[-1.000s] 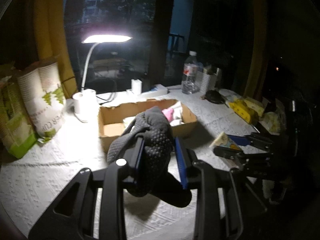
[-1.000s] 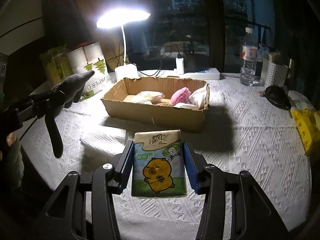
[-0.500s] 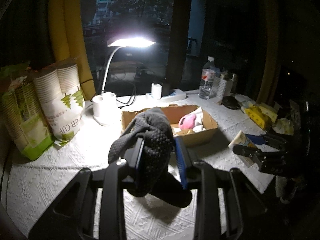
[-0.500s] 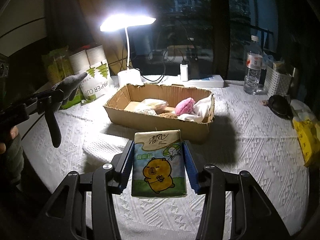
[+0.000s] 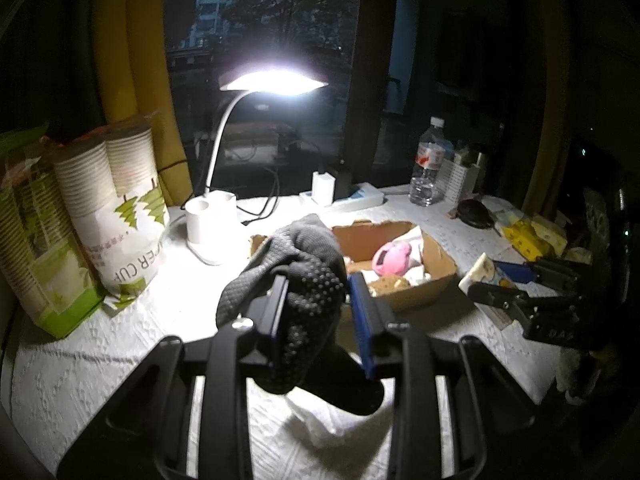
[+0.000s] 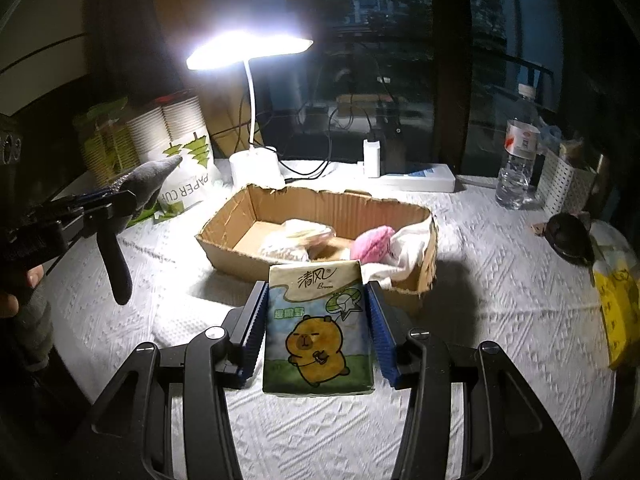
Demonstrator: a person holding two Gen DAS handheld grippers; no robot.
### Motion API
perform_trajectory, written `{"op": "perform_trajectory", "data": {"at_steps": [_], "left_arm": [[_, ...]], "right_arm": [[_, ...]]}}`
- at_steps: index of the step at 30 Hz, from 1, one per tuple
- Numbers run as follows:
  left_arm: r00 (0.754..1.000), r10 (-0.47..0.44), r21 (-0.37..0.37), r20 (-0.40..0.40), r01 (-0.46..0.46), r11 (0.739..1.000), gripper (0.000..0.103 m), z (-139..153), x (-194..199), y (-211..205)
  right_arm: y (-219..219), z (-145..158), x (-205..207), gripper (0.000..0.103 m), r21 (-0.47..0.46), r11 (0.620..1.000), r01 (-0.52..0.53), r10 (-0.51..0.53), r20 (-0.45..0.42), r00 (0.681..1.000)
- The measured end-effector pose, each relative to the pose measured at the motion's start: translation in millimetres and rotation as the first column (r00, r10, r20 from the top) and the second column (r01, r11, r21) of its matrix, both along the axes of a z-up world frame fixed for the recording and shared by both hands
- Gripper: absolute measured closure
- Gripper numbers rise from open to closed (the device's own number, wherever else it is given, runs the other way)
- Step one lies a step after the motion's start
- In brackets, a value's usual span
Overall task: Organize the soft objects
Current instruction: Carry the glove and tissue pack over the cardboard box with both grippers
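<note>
My left gripper [image 5: 318, 312] is shut on a dark grey dotted glove [image 5: 304, 276] and holds it above the table, left of and short of the cardboard box [image 5: 436, 276]. The glove [image 6: 150, 184] and left gripper [image 6: 100, 200] also show at the left of the right wrist view. My right gripper [image 6: 316, 328] is shut on a tissue pack with a cartoon capybara [image 6: 318, 328], held just in front of the box [image 6: 316, 208]. The box holds a pink soft item [image 6: 372, 244], white cloth [image 6: 412, 248] and a pale bag [image 6: 296, 236].
A lit desk lamp [image 6: 252, 52] stands behind the box. Paper cup sleeves [image 5: 120, 204] stand at the left. A power strip [image 6: 416, 172], a water bottle [image 6: 518, 148], a white basket [image 6: 568, 188], a dark object [image 6: 568, 236] and yellow packs [image 6: 616, 304] lie at the right. A white embossed cloth [image 6: 500, 280] covers the table.
The left gripper has pulled back and up with the glove, so the box now looks smaller and farther. The right gripper has moved slightly nearer the box with the tissue pack.
</note>
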State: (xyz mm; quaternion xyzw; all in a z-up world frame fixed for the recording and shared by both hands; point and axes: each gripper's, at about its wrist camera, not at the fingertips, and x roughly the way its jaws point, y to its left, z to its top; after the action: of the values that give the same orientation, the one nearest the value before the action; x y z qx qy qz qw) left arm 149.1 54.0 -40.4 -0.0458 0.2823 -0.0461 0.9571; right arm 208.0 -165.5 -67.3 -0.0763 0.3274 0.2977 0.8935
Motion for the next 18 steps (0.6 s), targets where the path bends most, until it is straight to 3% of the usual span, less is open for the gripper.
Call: {"op": "perform_trajectory", "data": {"at_steps": [18], "left_arm": [[0.999,-0.021,-0.002,-0.025,0.021,1.0,0.072,-14.7,73.3,-0.9]], "right_arm": [[12.2,-6.1,65.9,0.053,-0.001,1.0,-0.007,0.007,-0.013,1.0]]}}
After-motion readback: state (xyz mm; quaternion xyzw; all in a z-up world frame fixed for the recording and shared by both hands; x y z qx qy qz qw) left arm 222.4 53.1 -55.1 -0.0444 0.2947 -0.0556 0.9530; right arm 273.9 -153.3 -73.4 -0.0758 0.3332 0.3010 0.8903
